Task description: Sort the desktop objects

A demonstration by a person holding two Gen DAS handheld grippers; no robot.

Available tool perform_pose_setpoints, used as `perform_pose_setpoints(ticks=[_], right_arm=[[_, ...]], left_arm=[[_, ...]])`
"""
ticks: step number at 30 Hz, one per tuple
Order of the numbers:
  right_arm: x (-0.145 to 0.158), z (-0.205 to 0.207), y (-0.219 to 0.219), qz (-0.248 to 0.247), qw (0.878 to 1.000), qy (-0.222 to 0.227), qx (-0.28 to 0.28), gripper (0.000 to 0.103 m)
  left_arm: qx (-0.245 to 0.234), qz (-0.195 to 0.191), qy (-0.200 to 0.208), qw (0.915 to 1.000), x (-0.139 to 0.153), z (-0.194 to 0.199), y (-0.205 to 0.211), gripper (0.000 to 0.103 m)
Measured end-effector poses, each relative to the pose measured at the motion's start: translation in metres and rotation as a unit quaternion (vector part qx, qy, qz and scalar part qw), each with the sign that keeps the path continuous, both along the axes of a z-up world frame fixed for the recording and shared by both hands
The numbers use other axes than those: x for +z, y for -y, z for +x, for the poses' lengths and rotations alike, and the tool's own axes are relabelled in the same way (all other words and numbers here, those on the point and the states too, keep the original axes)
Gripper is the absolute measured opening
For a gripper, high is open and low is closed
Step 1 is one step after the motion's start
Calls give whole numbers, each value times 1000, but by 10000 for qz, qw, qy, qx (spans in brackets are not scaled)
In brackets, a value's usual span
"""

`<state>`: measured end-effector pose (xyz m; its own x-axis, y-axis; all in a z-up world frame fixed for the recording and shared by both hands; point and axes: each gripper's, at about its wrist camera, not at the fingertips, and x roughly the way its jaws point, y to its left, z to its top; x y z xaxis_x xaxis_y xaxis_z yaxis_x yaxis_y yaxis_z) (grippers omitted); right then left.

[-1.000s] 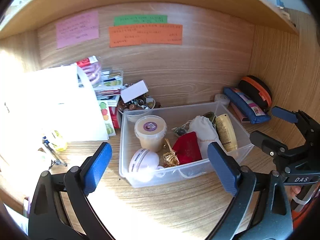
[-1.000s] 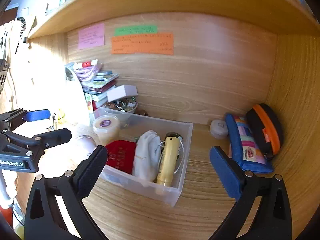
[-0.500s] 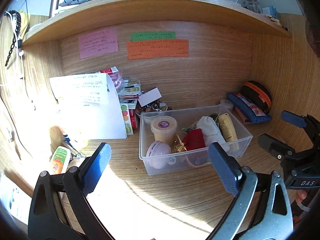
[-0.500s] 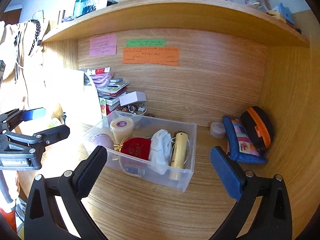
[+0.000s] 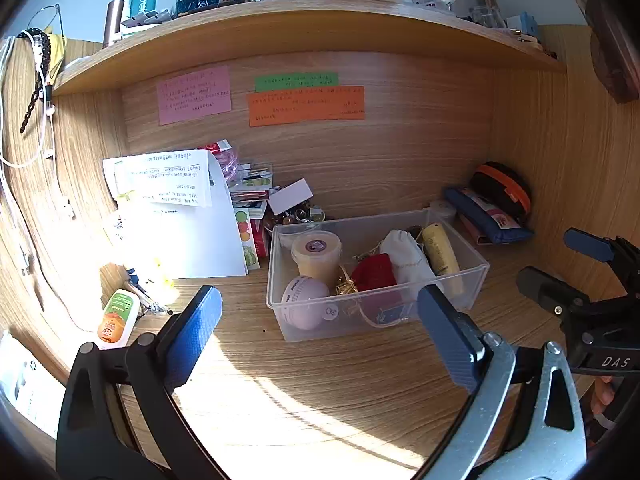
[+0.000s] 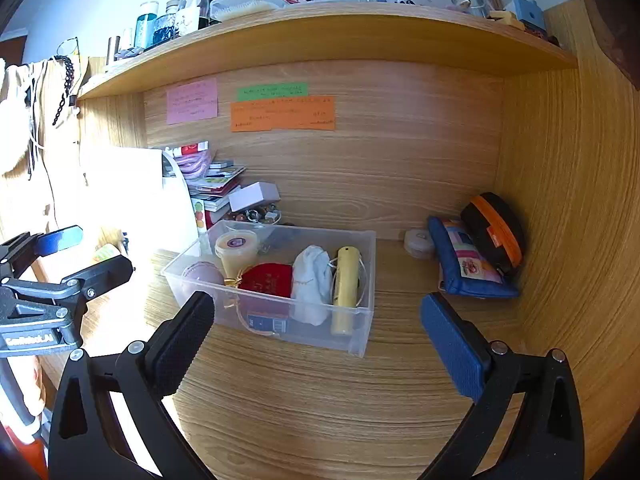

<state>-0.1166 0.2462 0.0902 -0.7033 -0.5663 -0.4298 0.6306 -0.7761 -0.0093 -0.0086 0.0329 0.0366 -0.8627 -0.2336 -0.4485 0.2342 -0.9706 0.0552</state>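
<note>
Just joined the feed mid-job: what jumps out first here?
A clear plastic bin sits mid-desk, packed with a red pouch, a white bag and a yellow tube. Bright notes, the orange note largest, are stuck on the back wall, and pencil cases lean in the right corner.
</note>
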Motion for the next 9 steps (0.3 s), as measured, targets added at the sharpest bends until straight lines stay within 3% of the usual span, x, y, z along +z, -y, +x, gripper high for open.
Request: perform_pose_setpoints(ticks=[9], right_arm=[[-5,-10,-1,67,9999,78,-57,103]], left_arm=[[-31,56,-2,10000,-5,-8,-1,99]])
